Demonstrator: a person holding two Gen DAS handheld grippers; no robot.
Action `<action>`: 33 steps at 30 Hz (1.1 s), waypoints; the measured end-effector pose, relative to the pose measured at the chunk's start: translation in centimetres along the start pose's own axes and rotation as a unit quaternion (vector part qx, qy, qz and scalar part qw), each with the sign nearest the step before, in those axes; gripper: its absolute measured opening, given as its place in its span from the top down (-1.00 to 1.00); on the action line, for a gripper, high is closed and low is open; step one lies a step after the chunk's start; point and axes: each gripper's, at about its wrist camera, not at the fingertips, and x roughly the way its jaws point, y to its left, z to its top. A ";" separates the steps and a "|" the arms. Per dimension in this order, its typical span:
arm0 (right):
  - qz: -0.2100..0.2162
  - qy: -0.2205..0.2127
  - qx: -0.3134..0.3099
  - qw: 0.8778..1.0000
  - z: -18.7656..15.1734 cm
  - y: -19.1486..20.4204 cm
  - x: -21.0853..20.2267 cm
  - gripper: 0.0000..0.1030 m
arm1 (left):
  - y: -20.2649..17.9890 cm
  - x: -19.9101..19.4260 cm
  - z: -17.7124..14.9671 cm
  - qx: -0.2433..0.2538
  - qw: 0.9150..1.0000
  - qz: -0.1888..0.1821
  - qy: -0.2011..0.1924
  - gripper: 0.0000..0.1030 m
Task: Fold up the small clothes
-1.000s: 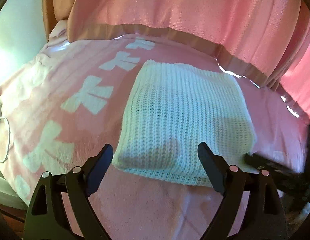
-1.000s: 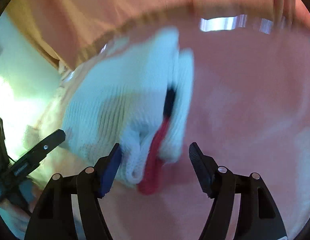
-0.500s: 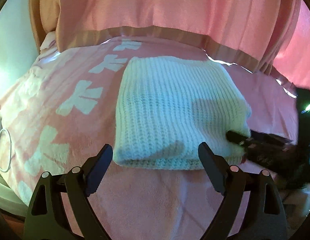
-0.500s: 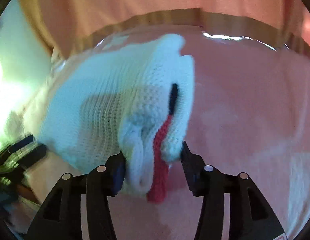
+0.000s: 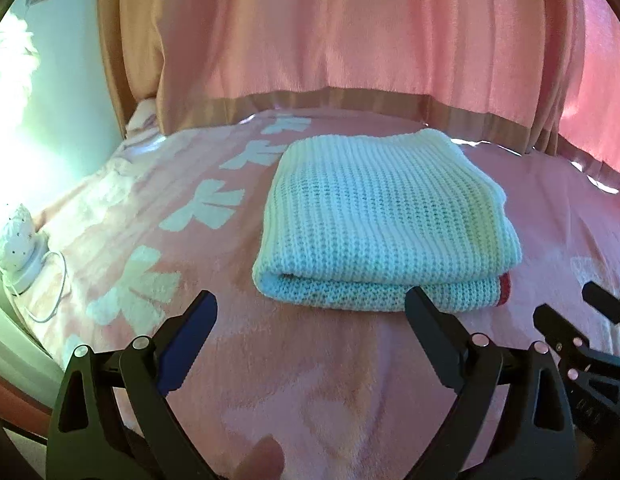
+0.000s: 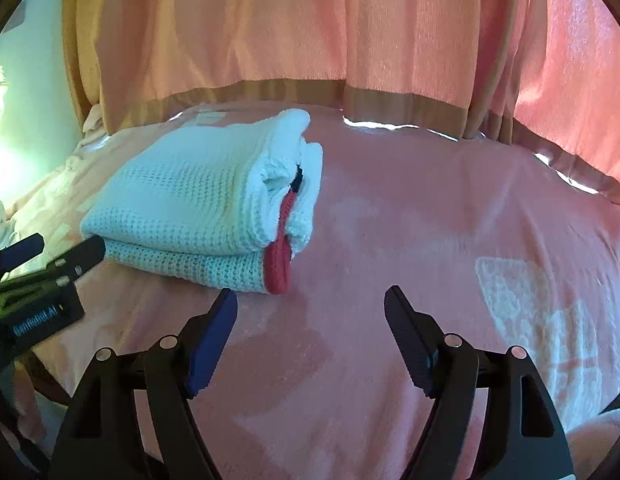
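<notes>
— Both grippers sit low over the pink blanket (image 5: 310,380). Why do they stay off the sweater?

— I think the folding looks done, so they have no need to hold it. The left gripper (image 5: 310,312) has its two fingers spread wide apart, and nothing is between them. The right gripper (image 6: 310,308) is wide open too, and it holds nothing.

— Where is the white knit sweater (image 5: 384,220)?

— It lies flat on the blanket, just in front of the left gripper, close to the tips but not touching them. From the right gripper it lies ahead and off to the left. Only blanket is between the right gripper's fingers.

— Why is it in that spot?

— My guess is that the blanket is soft and flat, a good place to fold. The pink curtain (image 5: 350,40) hangs well behind it.

— How does the sweater look?

— It is a neat, thick bundle, almost a square. The top is bumpy with knit rows. The near edge is a round fold with one layer on top of another.

— And the side by the right gripper?

— That side shows the loose ends of the layers. A red band (image 6: 279,256) peeks out at the corner, and a tiny dark bit sits above it. I cannot tell what the dark bit is.

— Is any more work left?

— I think this one is finished, if it stays tidy.
</notes>
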 end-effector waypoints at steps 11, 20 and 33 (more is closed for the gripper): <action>-0.002 -0.010 -0.009 1.000 -1.3 0.6 -0.5 -0.52 | -0.7 -0.8 -0.4 -0.007 1.000 -0.003 -0.018 -0.79; 0.000 -0.004 -0.007 1.000 -1.4 0.6 -0.1 -0.53 | -0.3 -0.7 -0.4 -0.009 1.000 0.004 -0.020 -0.79; -0.001 -0.006 -0.010 1.000 -1.3 0.4 0.0 -0.53 | -0.1 -0.3 -0.6 -0.006 1.000 0.004 -0.008 -0.79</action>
